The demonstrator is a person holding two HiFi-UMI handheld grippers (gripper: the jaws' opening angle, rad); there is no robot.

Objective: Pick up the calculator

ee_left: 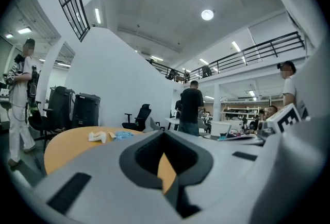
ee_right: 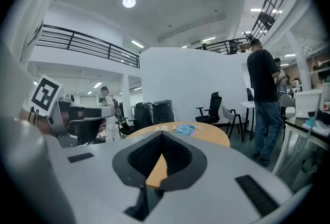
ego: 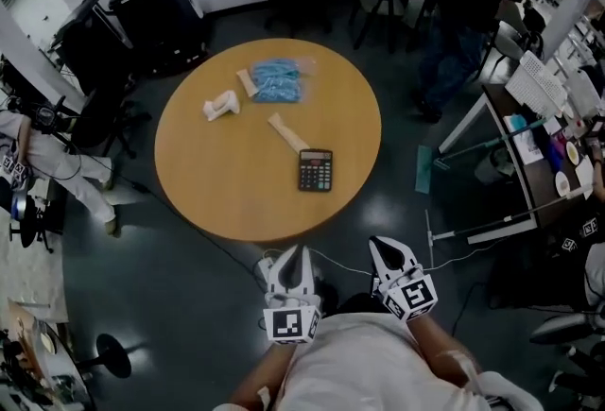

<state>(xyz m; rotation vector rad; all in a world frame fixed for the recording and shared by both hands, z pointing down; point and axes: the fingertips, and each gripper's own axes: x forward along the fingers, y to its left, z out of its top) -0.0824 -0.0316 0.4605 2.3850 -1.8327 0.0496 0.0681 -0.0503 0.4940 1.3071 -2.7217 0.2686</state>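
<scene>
The left claw (ego: 301, 251) and the right claw (ego: 379, 244) are both closed on nothing, held near the person's body, short of the round worktop (ego: 217, 201). No part of the task is done: the reach, grip and lift all remain. The calculator (ego: 315, 170) lies flat right of the worktop's middle. It is dark and rectangular, with rows of keys, and a pale strip (ego: 286, 132) lies just beside it.

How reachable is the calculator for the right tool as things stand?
Probably yes. The right tool sits short of the table, shut and empty. The calculator lies near the table's close edge, with bare wood in front of it.
</scene>
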